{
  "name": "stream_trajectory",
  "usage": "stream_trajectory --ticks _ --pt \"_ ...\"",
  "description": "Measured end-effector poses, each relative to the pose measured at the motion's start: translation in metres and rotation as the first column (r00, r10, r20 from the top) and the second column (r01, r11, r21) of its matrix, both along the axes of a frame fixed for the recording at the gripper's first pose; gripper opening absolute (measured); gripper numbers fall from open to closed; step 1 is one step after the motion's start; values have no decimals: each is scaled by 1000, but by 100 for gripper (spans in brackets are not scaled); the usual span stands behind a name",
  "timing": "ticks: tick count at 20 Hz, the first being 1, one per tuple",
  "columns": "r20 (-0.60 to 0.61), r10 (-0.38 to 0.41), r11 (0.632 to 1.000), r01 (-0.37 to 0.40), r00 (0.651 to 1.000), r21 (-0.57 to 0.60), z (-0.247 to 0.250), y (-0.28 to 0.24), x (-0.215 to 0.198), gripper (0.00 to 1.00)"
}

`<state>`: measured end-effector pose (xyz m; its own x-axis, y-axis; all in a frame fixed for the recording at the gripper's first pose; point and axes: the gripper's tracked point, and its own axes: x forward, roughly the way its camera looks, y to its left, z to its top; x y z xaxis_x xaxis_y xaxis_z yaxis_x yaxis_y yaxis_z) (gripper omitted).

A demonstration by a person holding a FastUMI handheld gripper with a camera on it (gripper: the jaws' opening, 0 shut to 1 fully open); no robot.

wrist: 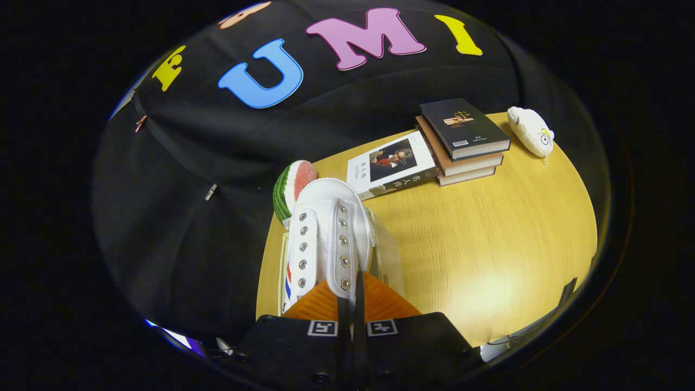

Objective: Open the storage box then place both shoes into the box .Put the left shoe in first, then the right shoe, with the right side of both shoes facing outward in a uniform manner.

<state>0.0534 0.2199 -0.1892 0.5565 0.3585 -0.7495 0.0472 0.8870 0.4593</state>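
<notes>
You had your gripper (352, 304) clamped on a white shoe (326, 239), fingers pinching its eyelet flap, the shoe over the table (488, 233) edge beside a watermelon toy (290, 187). By my judgement, boxing remained; which shoe, I couldn't tell.

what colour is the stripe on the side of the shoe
Red and blue on the white shoe, held by the gripper; gripper view.

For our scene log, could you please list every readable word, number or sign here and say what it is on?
"名人传": on the cover and spine of the portrait book.
Dark top book: its title and barcode are too small to read.
Gripper, shut on the white shoe: two square coded markers, no words.
</notes>
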Motion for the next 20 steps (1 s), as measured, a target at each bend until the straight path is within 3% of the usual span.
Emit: stream_trajectory --ticks 6,8,11,13,16,20 --pt "-26 23 997 -24 999 -74 -17 19 -9 5" --pt "-24 60 998 -60 998 -21 -15 35 -18 9" --pt "74 24 1000 -22 997 -23 9 29 2 76" --pt "155 50 992 -31 987 -120 28 9 7 99" --pt "320 66 968 17 945 -251 75 -29 15 99" --pt "518 1 957 149 855 -248 148 -80 21 98"
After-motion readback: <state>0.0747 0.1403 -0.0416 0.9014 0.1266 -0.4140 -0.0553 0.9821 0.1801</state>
